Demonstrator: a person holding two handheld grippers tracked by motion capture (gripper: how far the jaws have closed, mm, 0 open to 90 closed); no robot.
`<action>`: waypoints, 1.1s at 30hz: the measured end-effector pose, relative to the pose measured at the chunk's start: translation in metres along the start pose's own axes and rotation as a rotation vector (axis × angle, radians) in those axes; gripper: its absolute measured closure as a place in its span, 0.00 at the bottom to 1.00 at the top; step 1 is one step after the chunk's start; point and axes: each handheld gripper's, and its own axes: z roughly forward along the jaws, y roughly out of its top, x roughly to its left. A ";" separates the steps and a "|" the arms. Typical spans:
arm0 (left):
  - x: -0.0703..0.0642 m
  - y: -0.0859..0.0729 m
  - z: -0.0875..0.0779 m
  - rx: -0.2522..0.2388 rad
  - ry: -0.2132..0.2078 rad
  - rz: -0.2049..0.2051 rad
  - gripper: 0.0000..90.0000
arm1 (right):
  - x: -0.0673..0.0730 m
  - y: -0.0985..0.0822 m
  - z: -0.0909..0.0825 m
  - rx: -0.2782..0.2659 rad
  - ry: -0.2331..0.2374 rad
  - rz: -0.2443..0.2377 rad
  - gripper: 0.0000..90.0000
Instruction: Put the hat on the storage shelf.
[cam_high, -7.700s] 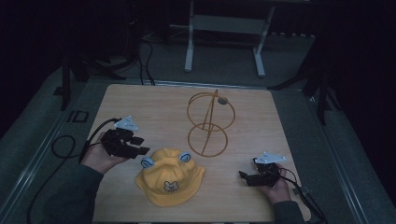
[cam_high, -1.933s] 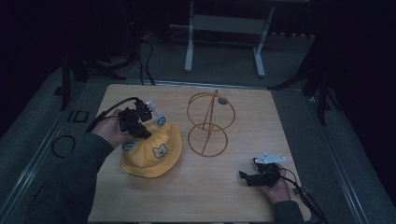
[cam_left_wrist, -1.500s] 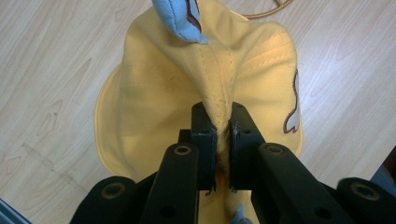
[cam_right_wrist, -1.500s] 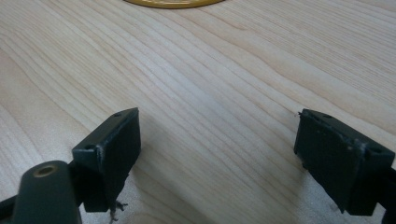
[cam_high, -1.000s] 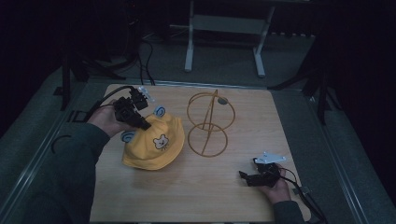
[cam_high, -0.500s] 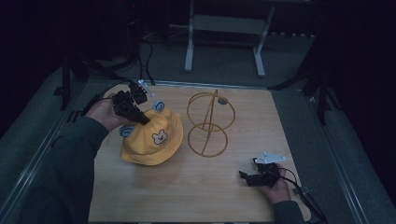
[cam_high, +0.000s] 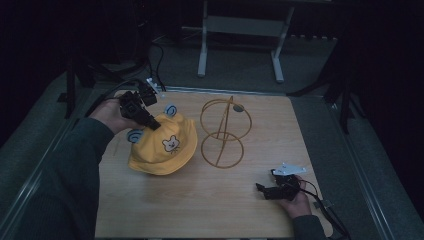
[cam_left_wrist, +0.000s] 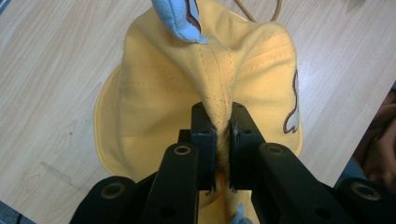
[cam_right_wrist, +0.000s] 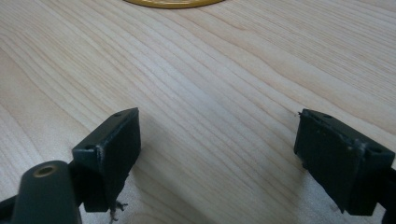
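Observation:
A yellow bucket hat (cam_high: 161, 150) with pale blue ears and a small bear face hangs lifted at the table's left, its brim drooping toward the wood. My left gripper (cam_high: 151, 123) is shut on a pinched fold at the hat's crown. In the left gripper view the black jaws squeeze the yellow fabric (cam_left_wrist: 223, 100) between them, and a blue ear (cam_left_wrist: 177, 18) shows at the top. A gold wire stand (cam_high: 224, 131) with two rings stands upright just right of the hat. My right gripper (cam_high: 262, 190) rests on the table at the front right, open, with bare wood (cam_right_wrist: 219, 140) between its jaws.
The wooden table (cam_high: 200, 210) has free room in front and at the far right. A metal frame leg (cam_high: 202, 45) stands on the floor beyond the table's back edge. The stand's gold base ring (cam_right_wrist: 173, 3) lies ahead of the right gripper.
My left gripper has carried the hat up and toward the back of the table, a little to the right, closer to the wire stand. The right gripper has stayed put.

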 end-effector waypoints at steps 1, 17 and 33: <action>0.001 0.001 -0.001 0.000 0.002 0.002 0.92 | 0.000 0.000 0.000 0.000 0.000 0.000 0.16; 0.001 0.010 -0.018 -0.031 -0.002 0.028 0.92 | 0.000 0.000 0.000 -0.001 -0.001 -0.003 0.16; 0.008 0.010 -0.022 -0.065 -0.001 0.010 0.92 | 0.000 0.000 0.000 0.000 0.000 -0.001 0.16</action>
